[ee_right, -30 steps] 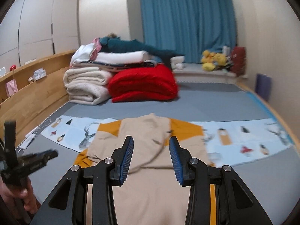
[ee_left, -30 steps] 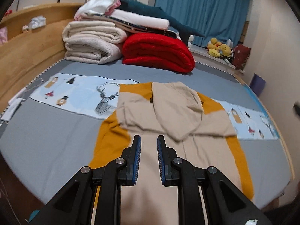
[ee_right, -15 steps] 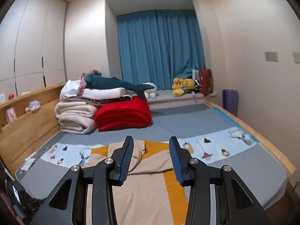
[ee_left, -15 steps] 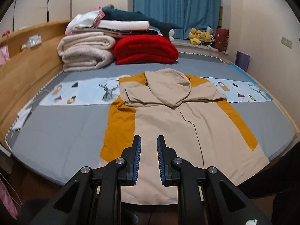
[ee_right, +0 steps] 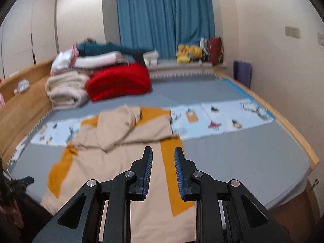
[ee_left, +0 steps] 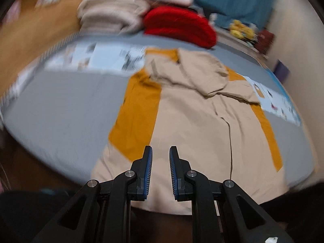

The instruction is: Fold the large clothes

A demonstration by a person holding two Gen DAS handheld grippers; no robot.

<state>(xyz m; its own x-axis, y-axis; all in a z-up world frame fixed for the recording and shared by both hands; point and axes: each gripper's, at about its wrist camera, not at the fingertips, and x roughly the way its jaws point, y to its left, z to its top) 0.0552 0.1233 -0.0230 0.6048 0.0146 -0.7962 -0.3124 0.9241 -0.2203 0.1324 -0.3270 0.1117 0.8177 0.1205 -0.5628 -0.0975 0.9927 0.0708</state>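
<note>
A large beige jacket with mustard side panels and a hood lies spread flat on the grey bed, hem toward me and hood folded down over the chest. My left gripper hovers above the hem near its left corner, its jaws a narrow gap apart with nothing between them. The right wrist view shows the same jacket. Here my right gripper hangs over the right mustard panel. Its jaws are closing, still apart, and hold no cloth.
A light-blue printed cloth strip crosses the bed under the jacket's shoulders. Folded cream blankets and a red blanket are stacked at the far left. A wooden headboard runs along the left, and a wall stands to the right.
The left view has dropped closer to the jacket's hem and is blurred. The right view has swung down from the curtain toward the bed, and the right jaws have narrowed.
</note>
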